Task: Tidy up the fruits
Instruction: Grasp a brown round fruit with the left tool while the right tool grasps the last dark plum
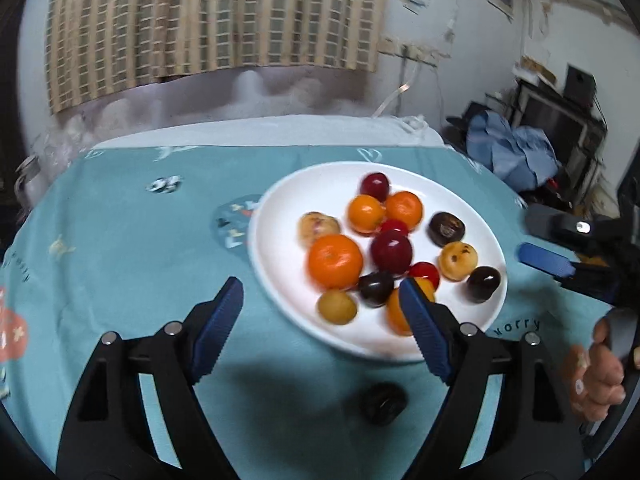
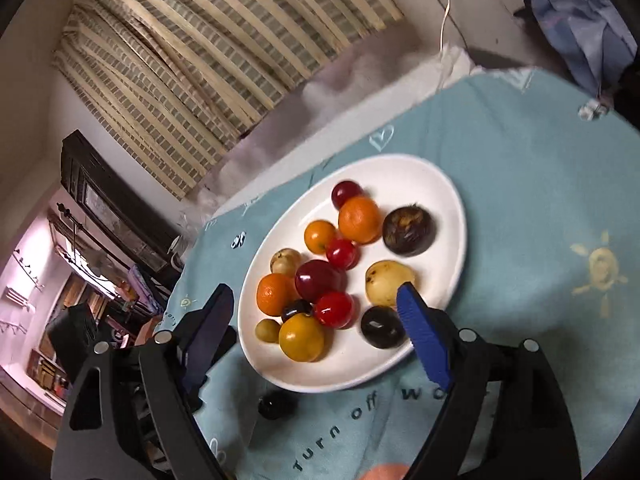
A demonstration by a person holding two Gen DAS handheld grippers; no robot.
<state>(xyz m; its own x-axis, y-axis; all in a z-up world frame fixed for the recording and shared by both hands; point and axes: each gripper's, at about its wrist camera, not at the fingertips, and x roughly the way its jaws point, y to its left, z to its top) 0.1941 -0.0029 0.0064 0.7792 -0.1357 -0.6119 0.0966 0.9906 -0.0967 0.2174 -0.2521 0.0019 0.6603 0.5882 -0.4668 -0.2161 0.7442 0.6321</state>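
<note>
Left gripper raised above plate edge, jaws wide, empty. Right gripper tilted over plate, jaws wide, empty.

Printed words on the cloth

The pale teal printed tablecloth on the desk carried dark lettering: "turn off wo…" in the right wrist view, "…orry" in the left.

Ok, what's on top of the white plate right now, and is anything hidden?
The white plate holds a loose pile of small fruits: oranges, red and dark plums, yellowish ones. One dark fruit lies off it on the cloth. The right gripper, open, hangs over the near rim, covering part of it.
</note>
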